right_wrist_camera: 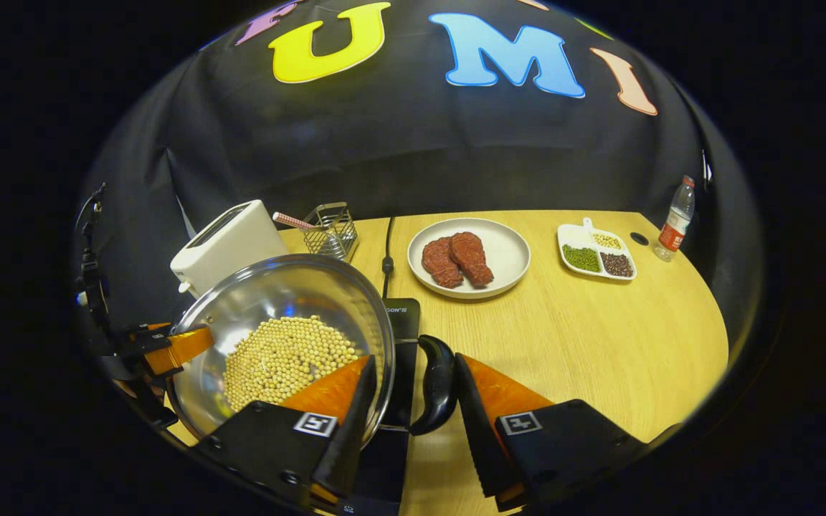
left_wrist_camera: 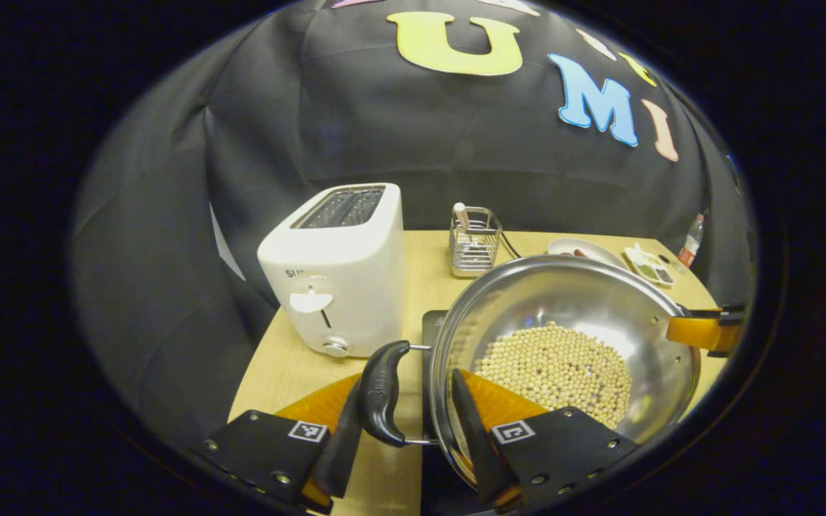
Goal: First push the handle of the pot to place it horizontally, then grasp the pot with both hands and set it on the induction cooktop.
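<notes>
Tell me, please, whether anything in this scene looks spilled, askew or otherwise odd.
Nothing stands out. The soybeans lie inside the steel pot, none on the wooden table; the toaster and utensil rack stand upright.

Toaster (left_wrist_camera: pixel 338 269) and wire caddy (left_wrist_camera: pixel 475 241) crowd the pot's (left_wrist_camera: pixel 563 315) far side; table (right_wrist_camera: pixel 599 337) rightward lies open.

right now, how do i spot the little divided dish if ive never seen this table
Start at the wooden table and find the round white plate with two red meat pieces. Toward the plastic bottle from it sits the divided dish, small, white and squarish. It alone has three compartments: green, pale and dark fillings.
</notes>
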`<state>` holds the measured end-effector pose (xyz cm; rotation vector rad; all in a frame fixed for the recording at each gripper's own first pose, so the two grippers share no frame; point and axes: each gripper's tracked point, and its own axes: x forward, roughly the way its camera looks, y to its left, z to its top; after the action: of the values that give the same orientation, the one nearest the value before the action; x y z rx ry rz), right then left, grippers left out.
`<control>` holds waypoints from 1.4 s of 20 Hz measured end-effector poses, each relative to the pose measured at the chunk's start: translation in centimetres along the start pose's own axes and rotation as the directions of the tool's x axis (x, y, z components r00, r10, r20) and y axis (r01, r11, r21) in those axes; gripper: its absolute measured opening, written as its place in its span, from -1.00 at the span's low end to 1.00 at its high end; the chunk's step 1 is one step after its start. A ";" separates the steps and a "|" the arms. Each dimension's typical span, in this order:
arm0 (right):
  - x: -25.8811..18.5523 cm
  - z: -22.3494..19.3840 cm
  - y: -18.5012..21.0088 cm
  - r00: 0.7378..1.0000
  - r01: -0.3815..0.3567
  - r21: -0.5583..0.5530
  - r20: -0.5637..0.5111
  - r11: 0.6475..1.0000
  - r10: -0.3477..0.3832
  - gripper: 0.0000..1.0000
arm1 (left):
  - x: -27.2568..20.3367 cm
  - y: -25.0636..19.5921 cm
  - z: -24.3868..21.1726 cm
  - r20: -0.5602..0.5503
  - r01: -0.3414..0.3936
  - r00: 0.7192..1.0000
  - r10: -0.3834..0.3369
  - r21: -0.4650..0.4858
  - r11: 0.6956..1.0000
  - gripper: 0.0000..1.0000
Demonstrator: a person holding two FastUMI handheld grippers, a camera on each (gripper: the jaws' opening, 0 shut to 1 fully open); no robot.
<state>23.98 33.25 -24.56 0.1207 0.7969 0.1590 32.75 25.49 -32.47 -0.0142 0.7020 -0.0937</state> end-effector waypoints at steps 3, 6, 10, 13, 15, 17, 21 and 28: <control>-1.9 1.6 -0.8 0.997 0.008 -0.025 0.082 1.000 -0.006 0.95 | -2.0 -0.1 2.0 0.088 -0.031 0.996 0.032 -0.012 0.999 0.80; -4.3 3.4 -2.2 0.986 0.008 -0.026 0.167 1.000 -0.004 0.95 | -4.9 -0.4 5.1 0.202 -0.076 0.976 0.079 -0.022 0.997 0.80; -8.1 6.1 -5.5 0.957 0.035 -0.061 0.290 0.998 -0.016 0.95 | -9.7 -3.2 8.7 0.331 -0.097 0.938 0.106 -0.043 0.994 0.79; -11.4 7.4 -8.8 0.930 0.056 -0.084 0.366 0.995 -0.021 0.95 | -12.7 -6.4 10.8 0.394 -0.098 0.912 0.111 -0.053 0.994 0.75; -13.6 7.8 -11.1 0.913 0.072 -0.101 0.406 0.992 -0.025 0.95 | -14.9 -9.0 12.1 0.436 -0.092 0.893 0.108 -0.058 0.994 0.75; -15.9 8.2 -13.5 0.893 0.091 -0.111 0.449 0.990 -0.032 0.95 | -17.3 -11.5 12.9 0.475 -0.094 0.872 0.116 -0.070 0.993 0.79; -20.0 8.3 -17.6 0.860 0.108 -0.108 0.509 0.988 -0.039 0.95 | -21.8 -17.1 13.9 0.536 -0.065 0.838 0.100 -0.084 0.994 0.78; -27.0 7.3 -23.7 0.816 0.123 -0.086 0.575 0.989 -0.052 0.95 | -29.4 -24.8 14.1 0.600 -0.048 0.797 0.077 -0.064 0.997 0.75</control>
<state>12.95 4.63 -4.49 0.0131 0.1841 0.0737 17.53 3.23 -1.64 -0.0625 0.0588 -0.0047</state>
